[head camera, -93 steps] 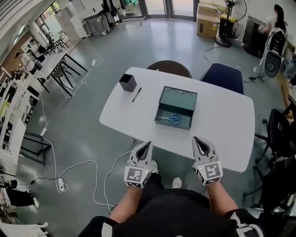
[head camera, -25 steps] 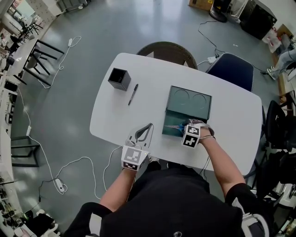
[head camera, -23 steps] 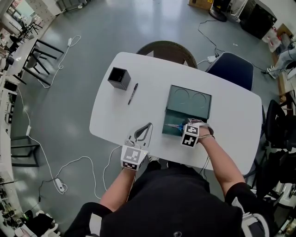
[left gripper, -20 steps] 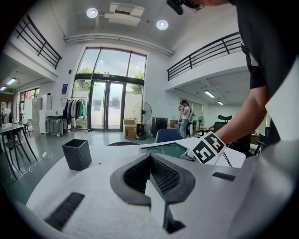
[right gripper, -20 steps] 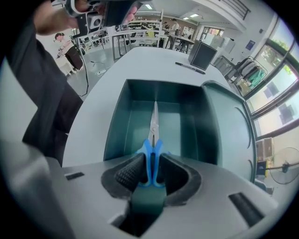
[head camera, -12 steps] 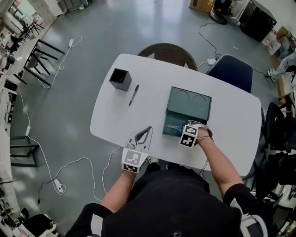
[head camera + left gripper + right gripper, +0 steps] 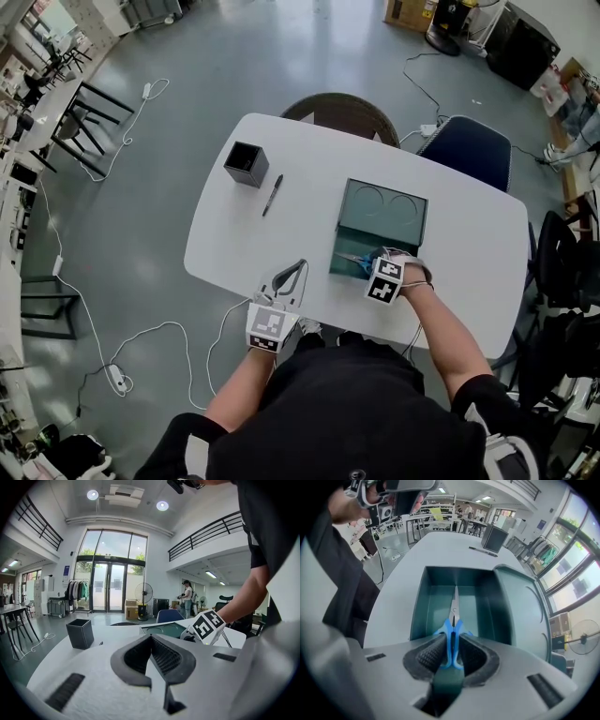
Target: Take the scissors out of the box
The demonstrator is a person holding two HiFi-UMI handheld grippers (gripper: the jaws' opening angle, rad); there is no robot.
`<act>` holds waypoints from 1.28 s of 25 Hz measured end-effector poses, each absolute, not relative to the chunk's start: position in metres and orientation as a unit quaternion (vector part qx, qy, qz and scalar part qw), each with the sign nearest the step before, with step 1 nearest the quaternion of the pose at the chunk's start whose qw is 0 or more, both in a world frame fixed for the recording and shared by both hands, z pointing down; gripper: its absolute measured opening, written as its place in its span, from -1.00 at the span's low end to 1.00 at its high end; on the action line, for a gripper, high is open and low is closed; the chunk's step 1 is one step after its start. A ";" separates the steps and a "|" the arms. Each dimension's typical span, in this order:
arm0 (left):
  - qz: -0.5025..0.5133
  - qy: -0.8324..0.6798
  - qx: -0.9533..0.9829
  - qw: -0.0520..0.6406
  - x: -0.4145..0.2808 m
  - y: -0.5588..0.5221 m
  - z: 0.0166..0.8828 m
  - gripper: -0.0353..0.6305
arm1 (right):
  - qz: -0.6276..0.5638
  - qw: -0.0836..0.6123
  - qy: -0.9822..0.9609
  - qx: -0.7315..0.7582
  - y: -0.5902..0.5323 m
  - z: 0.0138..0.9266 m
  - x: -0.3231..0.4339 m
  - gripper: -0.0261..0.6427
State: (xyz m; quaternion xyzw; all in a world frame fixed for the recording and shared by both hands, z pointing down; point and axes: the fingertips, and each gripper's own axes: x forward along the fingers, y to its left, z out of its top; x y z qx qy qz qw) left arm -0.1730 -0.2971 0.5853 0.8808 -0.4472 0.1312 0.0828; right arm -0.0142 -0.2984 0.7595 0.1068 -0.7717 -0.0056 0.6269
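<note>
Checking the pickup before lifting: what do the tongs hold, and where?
The right tongs are closing on the scissors, pads on the blue handles, inside the box. The left tongs hold nothing.

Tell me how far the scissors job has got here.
Done: the teal rectangular box stands open and the right gripper is down inside it. In hand: its jaws are closing on the blue-handled metal scissors, which lie on the box floor. Left: lifting them out. The left gripper is shut and empty.

Plain black short-sleeved shirt [image 7: 361, 412]
</note>
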 end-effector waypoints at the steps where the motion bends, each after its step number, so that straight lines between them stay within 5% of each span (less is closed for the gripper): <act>1: 0.132 -0.448 0.880 0.083 -0.174 -0.296 0.585 -0.86 | -0.012 0.623 -0.774 0.113 -0.298 0.755 -0.015 -0.65; 13: 0.134 -0.440 0.884 0.081 -0.160 -0.291 0.585 -0.86 | -0.081 0.545 -0.797 0.247 -0.305 0.680 0.001 -0.65; 32: 0.124 -0.408 0.903 0.044 -0.114 -0.293 0.557 -0.86 | -0.070 0.220 -0.832 0.505 -0.316 0.514 0.025 -0.65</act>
